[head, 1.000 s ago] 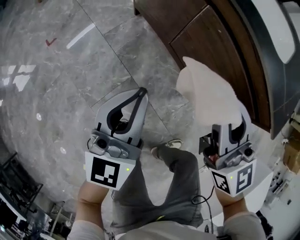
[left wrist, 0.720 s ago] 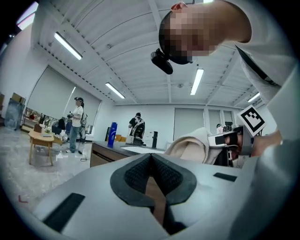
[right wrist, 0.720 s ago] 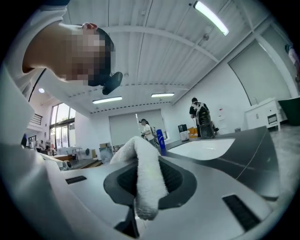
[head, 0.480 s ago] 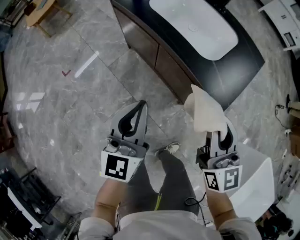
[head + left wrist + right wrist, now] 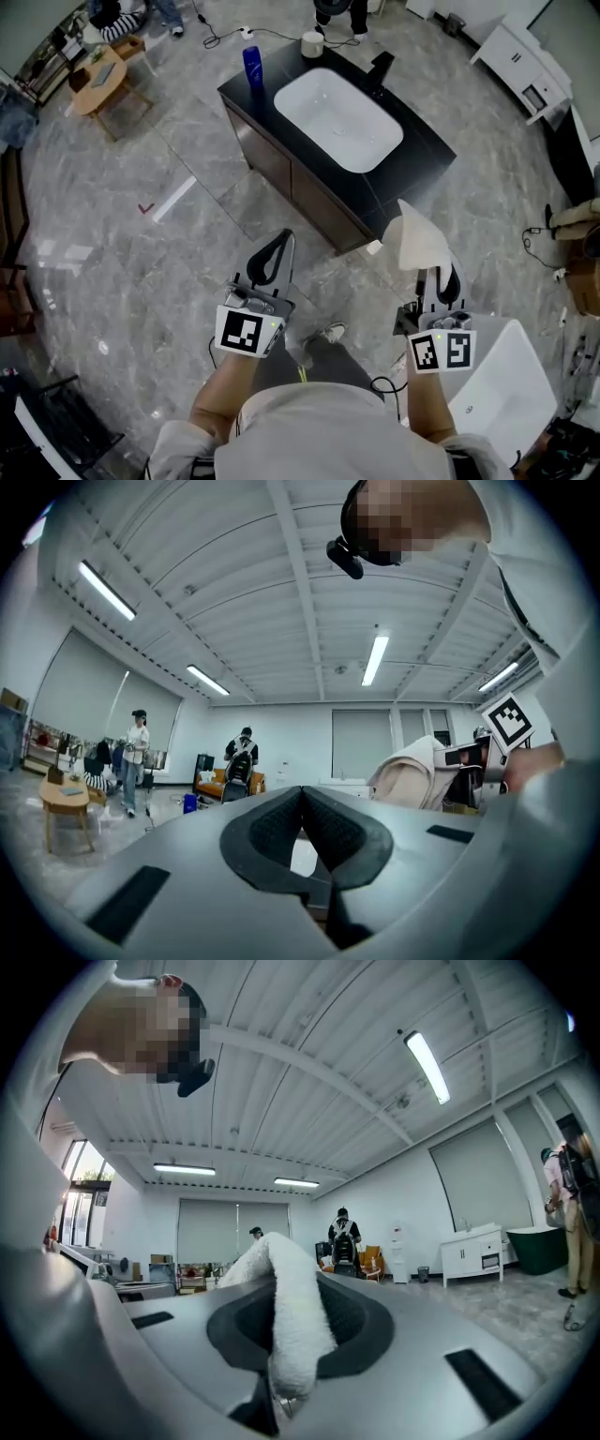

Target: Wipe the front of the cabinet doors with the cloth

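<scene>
Ahead of us stands the dark cabinet, its brown doors facing left and near. On the black desk above them sit a white sink, a blue bottle at the far left corner, a white cup beside it and a black tap. A small wooden table stands far left, and people stand at the far end of the room. Grey marble floor lies between our claws and the doors; a white tub-like thing sits near right, just beside the right claw.

The right claw is closed on the cloth, whose pale folded length rises out of the jaws. Its long axis runs along the claw, and its pointed end aims far, toward the cabinet's near right corner. It is held up in the air, apart from the door fronts. In the right gripper view the cloth arches over between the pads.

The left claw has its jaws together with nothing between them, and points far toward the doors.
</scene>
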